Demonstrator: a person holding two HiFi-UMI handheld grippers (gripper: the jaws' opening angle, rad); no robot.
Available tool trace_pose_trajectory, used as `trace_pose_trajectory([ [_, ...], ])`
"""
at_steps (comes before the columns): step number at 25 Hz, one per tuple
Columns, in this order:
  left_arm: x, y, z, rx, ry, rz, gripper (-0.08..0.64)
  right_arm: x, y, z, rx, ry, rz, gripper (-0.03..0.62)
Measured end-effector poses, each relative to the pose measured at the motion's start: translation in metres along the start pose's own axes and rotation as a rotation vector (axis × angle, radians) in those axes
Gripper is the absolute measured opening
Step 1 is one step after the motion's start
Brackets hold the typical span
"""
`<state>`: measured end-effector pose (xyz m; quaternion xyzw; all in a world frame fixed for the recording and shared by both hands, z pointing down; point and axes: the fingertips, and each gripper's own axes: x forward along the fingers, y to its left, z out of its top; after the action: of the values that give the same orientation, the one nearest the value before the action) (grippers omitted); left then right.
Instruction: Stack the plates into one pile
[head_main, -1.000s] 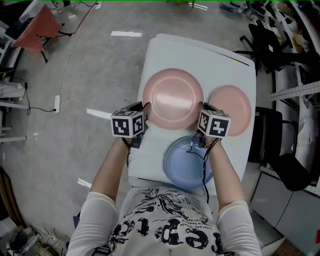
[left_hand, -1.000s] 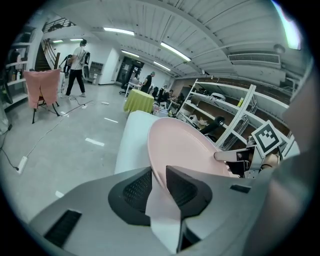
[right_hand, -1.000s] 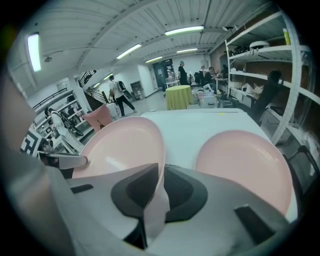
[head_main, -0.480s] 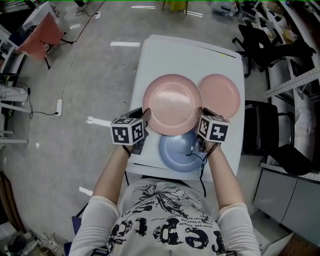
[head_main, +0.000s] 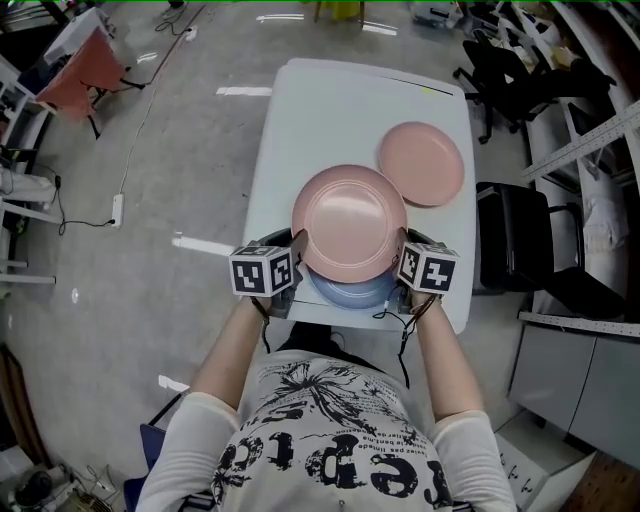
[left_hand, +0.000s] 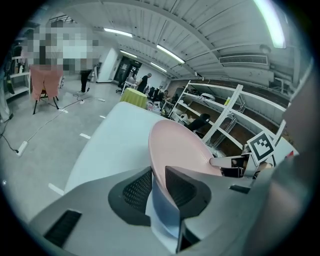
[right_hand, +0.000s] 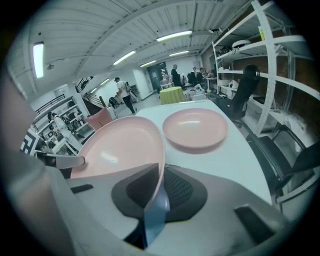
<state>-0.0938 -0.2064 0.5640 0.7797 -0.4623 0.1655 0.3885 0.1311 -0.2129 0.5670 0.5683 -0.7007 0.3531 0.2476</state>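
Note:
My two grippers hold a large pink plate (head_main: 350, 222) by opposite rims. The left gripper (head_main: 295, 246) is shut on its left rim and the right gripper (head_main: 403, 247) on its right rim. In the left gripper view the plate (left_hand: 180, 150) stands edge-on between the left gripper's (left_hand: 157, 182) jaws. The right gripper view shows the plate (right_hand: 120, 147) pinched the same way by the right gripper (right_hand: 161, 190). A blue plate (head_main: 345, 291) lies on the white table (head_main: 300, 130) right under it, mostly hidden. A smaller pink plate (head_main: 421, 163) rests apart at the far right, also in the right gripper view (right_hand: 195, 127).
The blue plate sits near the table's front edge, close to the person's body. Black office chairs (head_main: 520, 250) stand along the table's right side. A red chair (head_main: 85, 75) and a floor cable (head_main: 118, 205) are off to the left.
Both grippers have carried the large pink plate toward the person. It was beyond the blue plate and now hangs over it, covering most of it.

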Motion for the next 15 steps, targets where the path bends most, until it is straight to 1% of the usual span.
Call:
trace_pose_trajectory([
  [3,-0.008,-0.012,-0.019,-0.01,0.011,-0.017,0.091,-0.015,-0.006,-0.021,0.014,0.015,-0.004,0.035],
  [7,-0.01,-0.022,-0.041,-0.008,0.034,-0.018,0.091,-0.027,-0.016,-0.041,0.02,0.025,-0.026,0.034],
  [11,-0.004,-0.025,-0.059,-0.013,0.063,-0.02,0.087,-0.031,-0.023,-0.058,0.031,0.04,-0.037,0.034],
  [15,0.002,-0.025,-0.076,-0.017,0.102,-0.006,0.086,-0.03,-0.028,-0.071,0.037,0.061,-0.042,0.034],
])
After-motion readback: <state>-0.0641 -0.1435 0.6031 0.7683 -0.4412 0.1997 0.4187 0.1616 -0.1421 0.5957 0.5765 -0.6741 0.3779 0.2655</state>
